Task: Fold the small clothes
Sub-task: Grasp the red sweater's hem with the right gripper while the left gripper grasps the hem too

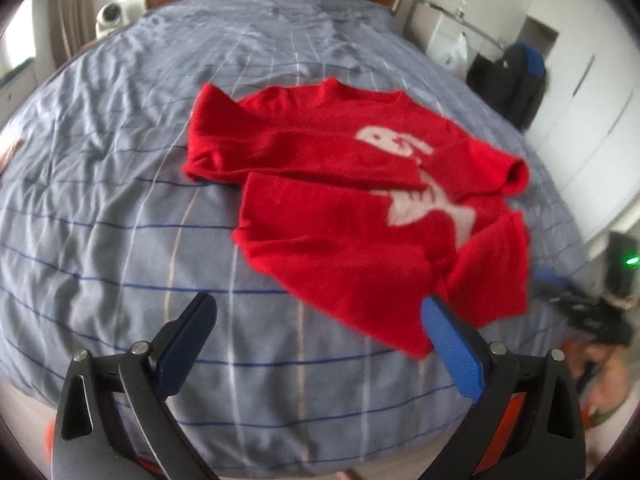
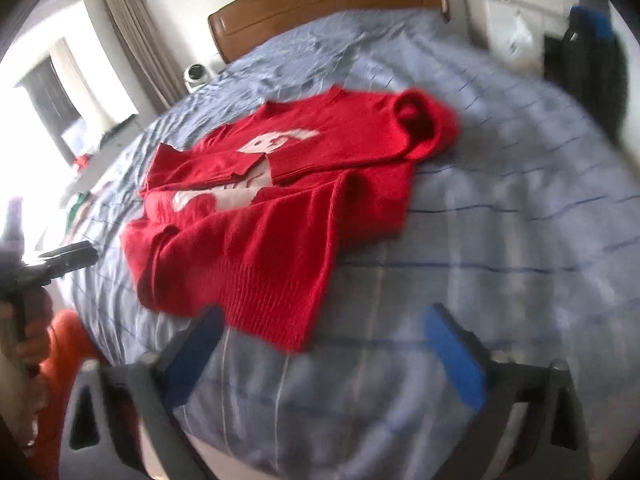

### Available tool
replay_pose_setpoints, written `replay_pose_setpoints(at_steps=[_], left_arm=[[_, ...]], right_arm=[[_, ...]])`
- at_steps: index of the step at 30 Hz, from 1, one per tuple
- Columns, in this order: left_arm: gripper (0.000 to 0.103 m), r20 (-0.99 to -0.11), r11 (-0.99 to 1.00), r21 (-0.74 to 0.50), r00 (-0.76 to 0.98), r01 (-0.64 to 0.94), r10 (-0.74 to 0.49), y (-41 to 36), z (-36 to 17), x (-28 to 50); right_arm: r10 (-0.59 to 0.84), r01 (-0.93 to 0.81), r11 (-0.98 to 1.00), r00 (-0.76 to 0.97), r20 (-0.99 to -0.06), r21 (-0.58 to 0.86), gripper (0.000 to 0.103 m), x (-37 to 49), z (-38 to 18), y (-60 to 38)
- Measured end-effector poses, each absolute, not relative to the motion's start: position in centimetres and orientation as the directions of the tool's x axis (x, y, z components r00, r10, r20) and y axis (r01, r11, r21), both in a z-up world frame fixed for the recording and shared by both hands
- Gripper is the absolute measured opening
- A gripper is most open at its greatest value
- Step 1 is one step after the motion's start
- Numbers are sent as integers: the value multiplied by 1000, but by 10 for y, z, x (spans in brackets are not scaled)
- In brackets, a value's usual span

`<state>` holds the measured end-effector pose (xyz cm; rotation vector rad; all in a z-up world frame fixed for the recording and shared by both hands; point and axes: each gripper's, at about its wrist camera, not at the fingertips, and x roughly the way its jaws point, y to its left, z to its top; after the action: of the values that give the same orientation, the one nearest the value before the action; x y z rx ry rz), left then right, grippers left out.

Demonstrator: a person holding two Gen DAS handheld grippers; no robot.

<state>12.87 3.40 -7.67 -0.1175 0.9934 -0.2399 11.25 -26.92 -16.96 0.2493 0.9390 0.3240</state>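
While the red sweater point(image 1: 344, 208) lies partly folded mid-bed on the striped blue sheet point(image 1: 100, 200), the left gripper point(image 1: 320, 320) hangs released at its near hem, the right gripper point(image 2: 320, 332) likewise spread, empty.

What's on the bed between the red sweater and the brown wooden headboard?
Only bare, wrinkled blue-grey checked bedsheet lies between the red knitted sweater and the brown wooden headboard; the right wrist view shows it best.

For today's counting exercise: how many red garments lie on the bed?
1: the sweater, partly folded, mid-bed, near the foot edge by the open grippers. Nothing else red lies on the bedspread, though a fold could hide something.
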Motion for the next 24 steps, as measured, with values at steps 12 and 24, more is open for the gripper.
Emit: replay_pose_setpoints(at_steps=[12, 24], left_arm=[[102, -853, 968, -243, 461, 67, -246, 83, -100, 98], [102, -855, 955, -297, 438, 22, -276, 18, -113, 164]], right_arm=[[521, -304, 853, 448, -727, 424, 6, 35, -141, -265], [424, -188, 905, 464, -778, 381, 6, 30, -176, -260]])
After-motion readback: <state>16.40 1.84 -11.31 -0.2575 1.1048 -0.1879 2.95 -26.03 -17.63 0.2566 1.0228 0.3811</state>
